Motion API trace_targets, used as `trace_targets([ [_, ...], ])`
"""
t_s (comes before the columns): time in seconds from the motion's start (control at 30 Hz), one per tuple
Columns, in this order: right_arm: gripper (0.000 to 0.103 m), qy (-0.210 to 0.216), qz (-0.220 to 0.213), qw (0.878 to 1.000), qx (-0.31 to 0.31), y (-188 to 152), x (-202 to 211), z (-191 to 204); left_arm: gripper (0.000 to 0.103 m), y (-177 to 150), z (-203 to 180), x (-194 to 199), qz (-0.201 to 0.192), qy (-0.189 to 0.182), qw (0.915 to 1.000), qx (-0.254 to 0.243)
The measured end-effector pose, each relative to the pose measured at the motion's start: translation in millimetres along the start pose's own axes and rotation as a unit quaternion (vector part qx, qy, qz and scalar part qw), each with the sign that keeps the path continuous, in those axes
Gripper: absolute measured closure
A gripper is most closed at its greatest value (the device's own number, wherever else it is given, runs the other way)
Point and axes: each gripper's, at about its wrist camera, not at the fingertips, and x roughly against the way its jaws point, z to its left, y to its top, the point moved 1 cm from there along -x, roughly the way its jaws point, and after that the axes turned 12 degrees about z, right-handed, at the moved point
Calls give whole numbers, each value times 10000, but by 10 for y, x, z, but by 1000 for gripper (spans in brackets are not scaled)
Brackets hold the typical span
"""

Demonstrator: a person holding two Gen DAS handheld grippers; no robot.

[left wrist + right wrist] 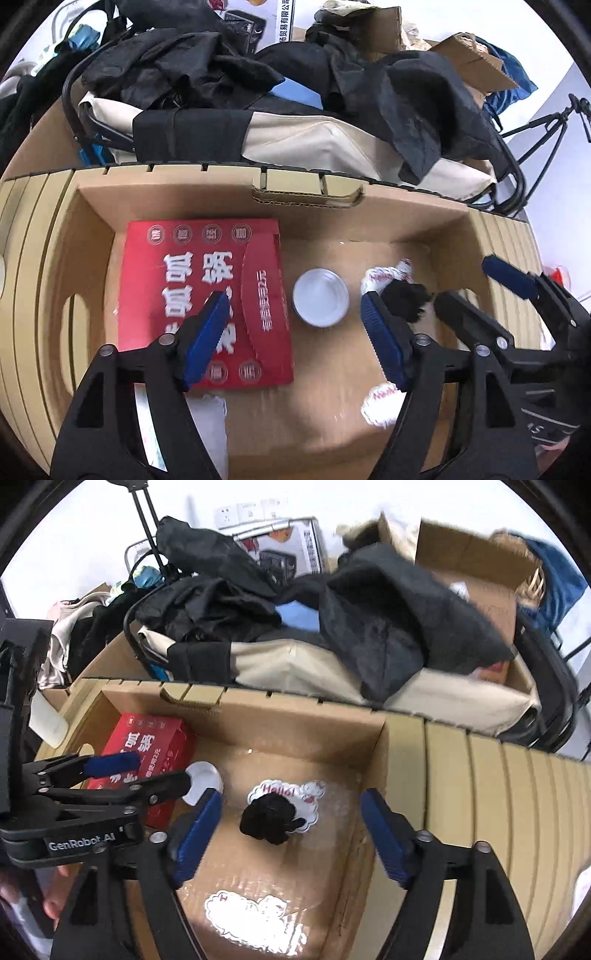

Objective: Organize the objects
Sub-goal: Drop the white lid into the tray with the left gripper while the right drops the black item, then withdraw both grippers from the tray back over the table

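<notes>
An open cardboard box [424,221] holds a red carton [177,280], a round white tin [320,297], a small black bundle [404,301] and white "Hello" stickers [384,277]. My left gripper [295,332] is open and empty, above the carton and the tin. My right gripper [291,830] is open and empty, straddling the black bundle [267,819] from above. The right gripper shows in the left wrist view [476,291], and the left gripper shows in the right wrist view [147,771]. The carton [155,742], tin [205,779] and stickers [295,792] also show there.
The box [295,716] sits on a slatted beige table [498,794]. Behind it a beige bag [332,144] is piled with black clothes [424,99]. More cardboard boxes [472,565] stand at the back right. A tripod [554,125] stands at right.
</notes>
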Motion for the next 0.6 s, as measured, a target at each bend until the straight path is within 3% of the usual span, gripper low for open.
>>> trace_targets([
  [0.07,21,-51,-90,9999,86,-3,148,43,31,-46,-20,206,-92,-59,9999,-94],
  [0.33,21,-173,-294,9989,309,-139,1040,34,6,-441,1,1319,-672,634,9942,-549],
  [0.43,21,-402,-419,9978,332,-286,1378,14,4,-650,114,1636,-873,858,9915,-434],
  [0.6,21,-330,-584,9976,163,-562,1851,49,4,-1146,167,2098,-1236,1263,9837,-341],
])
